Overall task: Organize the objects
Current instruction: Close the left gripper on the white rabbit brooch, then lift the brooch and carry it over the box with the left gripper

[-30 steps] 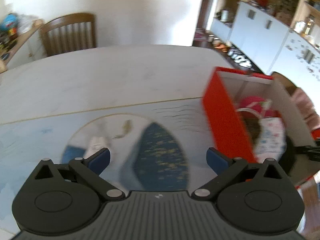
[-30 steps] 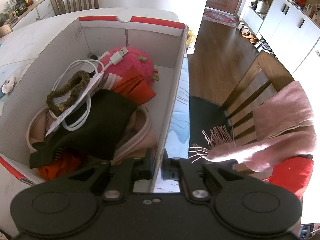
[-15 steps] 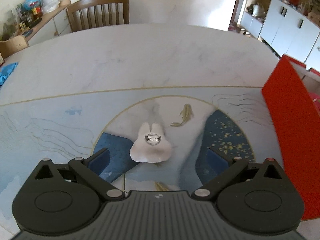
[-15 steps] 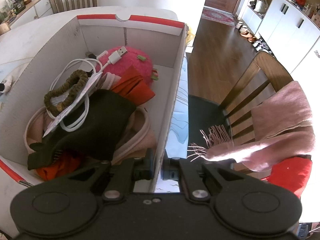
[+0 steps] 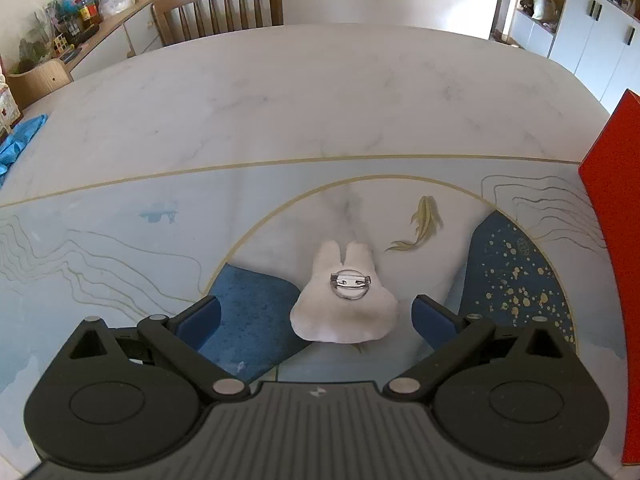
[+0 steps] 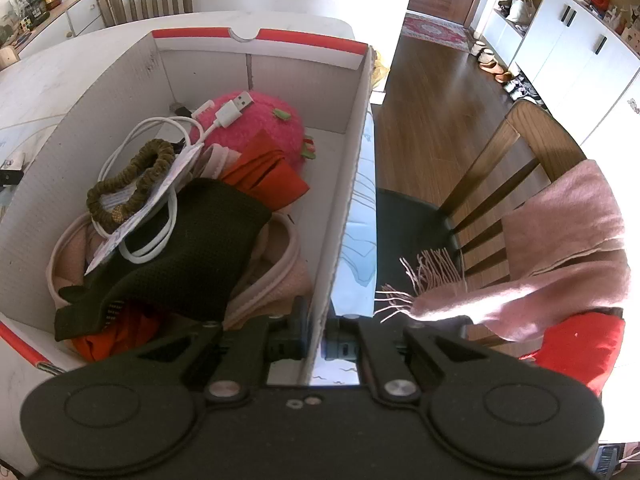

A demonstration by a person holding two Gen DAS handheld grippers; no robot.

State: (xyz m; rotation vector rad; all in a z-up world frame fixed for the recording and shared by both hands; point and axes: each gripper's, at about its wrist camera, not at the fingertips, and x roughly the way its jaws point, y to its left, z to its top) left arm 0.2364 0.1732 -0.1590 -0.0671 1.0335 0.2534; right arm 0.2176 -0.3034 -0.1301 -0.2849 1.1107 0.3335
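A white plush rabbit brooch (image 5: 344, 300) lies pin side up on the patterned table mat. My left gripper (image 5: 316, 316) is open, its blue fingers either side of the brooch, just above the mat. My right gripper (image 6: 318, 330) is shut on the right wall of the red and white cardboard box (image 6: 352, 184). The box holds a pink plush toy (image 6: 256, 124), a white USB cable (image 6: 160, 184), a brown scrunchie (image 6: 132, 184), a dark knit cloth (image 6: 192, 256) and orange fabric. The box's red outer side shows at the right of the left wrist view (image 5: 616, 240).
The marble table (image 5: 280, 92) stretches beyond the mat. A wooden chair (image 5: 218, 4) stands at its far side. A blue cloth (image 5: 18, 144) lies at the left edge. Beside the box a chair (image 6: 500, 184) carries a pink scarf (image 6: 560, 248).
My left gripper has swung left away from the box and come down over the rabbit brooch, which now lies between its open fingers. My right gripper has kept its hold on the box wall.
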